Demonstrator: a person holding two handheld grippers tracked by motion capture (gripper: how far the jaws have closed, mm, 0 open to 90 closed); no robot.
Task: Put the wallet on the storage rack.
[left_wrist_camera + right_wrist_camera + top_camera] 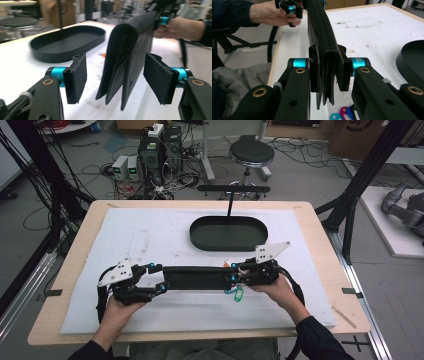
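Observation:
A long black folded wallet (195, 277) hangs level just above the white mat, fold uppermost. My right gripper (234, 272) is shut on its right end; in the right gripper view both pads press the wallet (320, 30) at the gripper (329, 72). My left gripper (159, 277) stands open around the other end. In the left gripper view the wallet (127, 57) hangs between the pads (77, 77) of that gripper (116, 75), with a gap on each side. The right gripper (163, 20) shows at the far end.
A black oval tray (229, 234) lies on the mat behind the wallet, with a thin black T-shaped stand (230, 205) at its far rim. Coloured key tags (236, 294) lie under the right gripper. The white mat (150, 235) covers most of the wooden table.

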